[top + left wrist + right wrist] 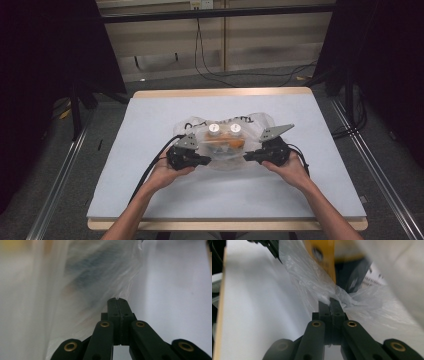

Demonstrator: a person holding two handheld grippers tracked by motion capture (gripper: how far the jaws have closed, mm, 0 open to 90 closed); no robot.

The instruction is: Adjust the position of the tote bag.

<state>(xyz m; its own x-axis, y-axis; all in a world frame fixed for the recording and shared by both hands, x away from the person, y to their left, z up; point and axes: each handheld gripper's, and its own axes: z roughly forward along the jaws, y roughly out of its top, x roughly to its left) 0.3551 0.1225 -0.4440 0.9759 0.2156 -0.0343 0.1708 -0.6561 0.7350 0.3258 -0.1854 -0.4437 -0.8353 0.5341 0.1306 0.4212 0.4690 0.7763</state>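
Observation:
A clear plastic bag (255, 125) lies in the middle of the white table top (150, 120). Inside it stand two white-capped bottles (214, 129) next to something orange (229, 143). My left gripper (206, 160) is at the bag's near left edge. In the left gripper view its jaws are together (117, 300), with the film (75, 290) running up to their tips. My right gripper (247, 156) is at the near right edge, and its closed jaws (329, 301) pinch crumpled film (312, 282). A yellow object (324, 255) shows blurred through the bag.
The table's wooden rim (220, 92) frames the white top, with open surface all round the bag. Black cables (150, 172) trail from the grippers toward the near edge. Dark curtains and metal rails (60, 175) flank the table.

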